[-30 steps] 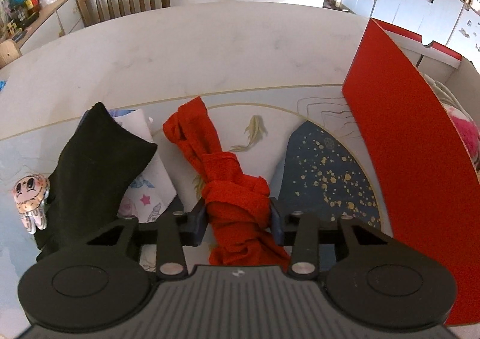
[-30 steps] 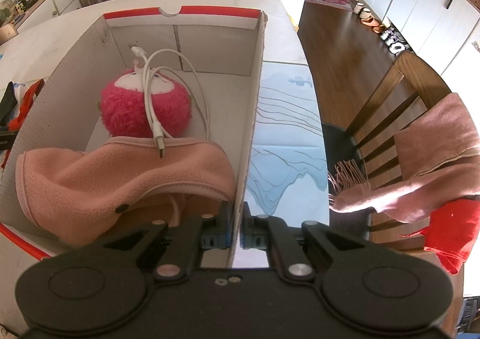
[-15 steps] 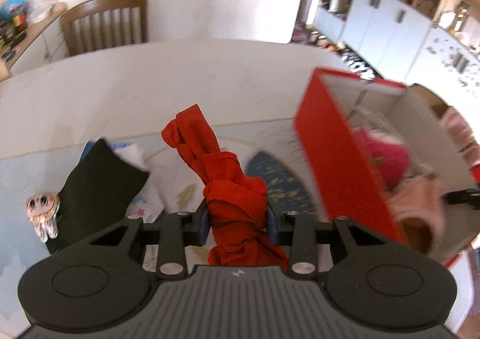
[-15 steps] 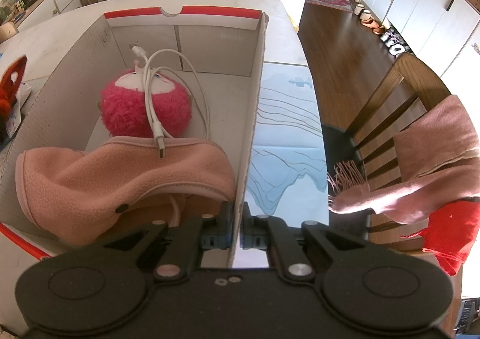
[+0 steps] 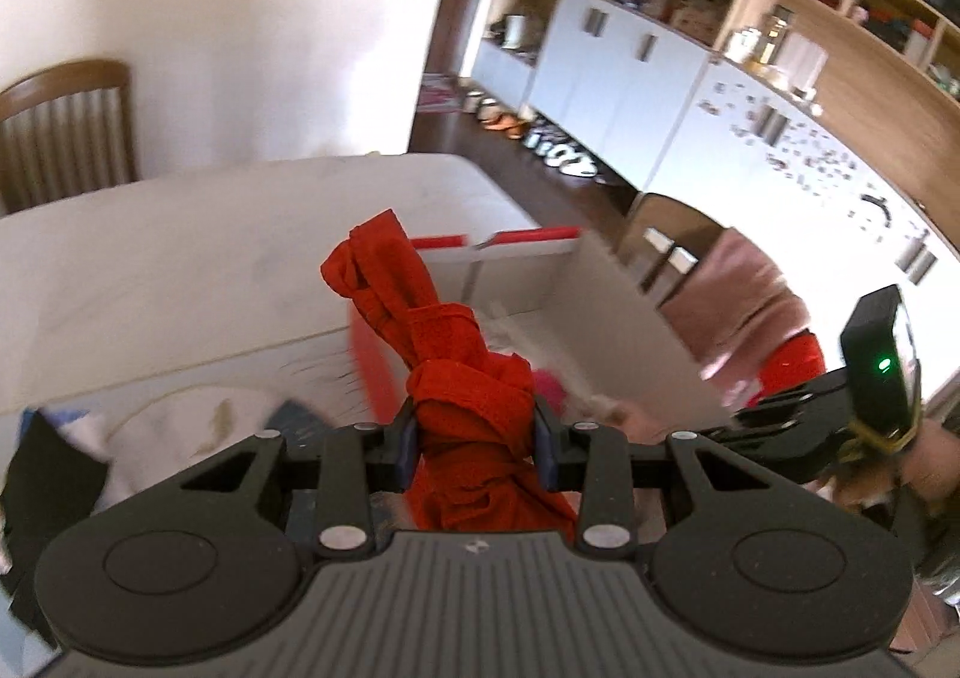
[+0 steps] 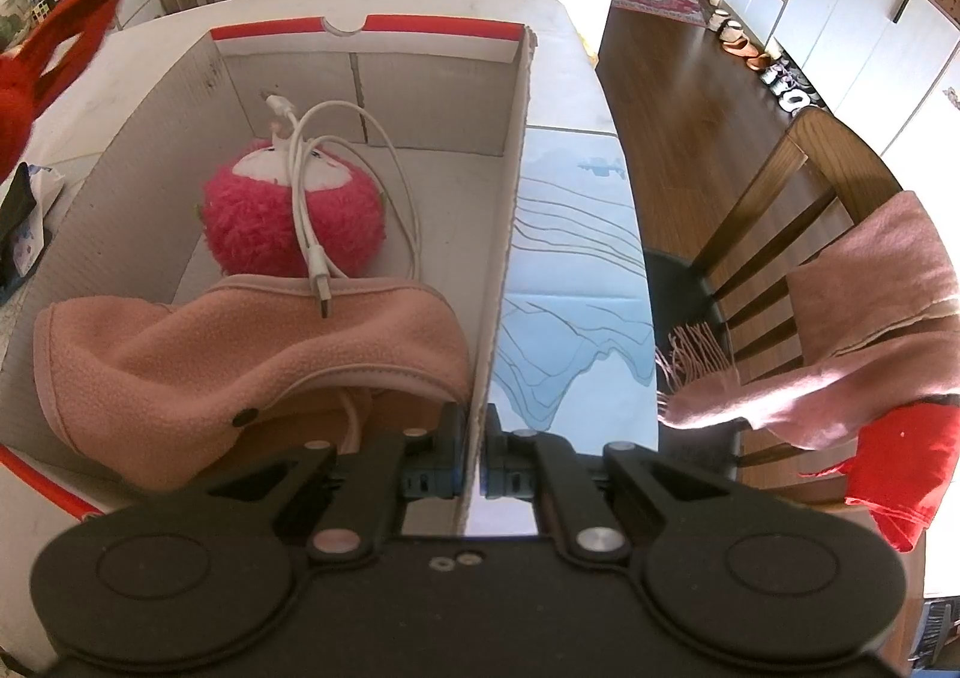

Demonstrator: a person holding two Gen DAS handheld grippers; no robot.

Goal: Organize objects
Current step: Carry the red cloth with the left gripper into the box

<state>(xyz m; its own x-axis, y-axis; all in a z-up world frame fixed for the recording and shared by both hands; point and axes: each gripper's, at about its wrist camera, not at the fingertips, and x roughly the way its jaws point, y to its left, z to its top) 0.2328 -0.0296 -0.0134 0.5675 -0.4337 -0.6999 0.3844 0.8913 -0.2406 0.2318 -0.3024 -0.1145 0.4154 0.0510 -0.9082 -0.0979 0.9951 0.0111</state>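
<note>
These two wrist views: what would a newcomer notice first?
First, the knotted red cloth, clamped in the left gripper and raised near the cardboard box. Then the fluffy pink ball inside that box, with a white cable draped over it. The right gripper pinches the box's wall.

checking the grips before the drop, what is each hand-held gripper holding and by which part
Left hand-held gripper: the knotted red cloth, clamped at its knot. Right hand-held gripper: the cardboard box, pinched on its near side wall's top edge.
</note>
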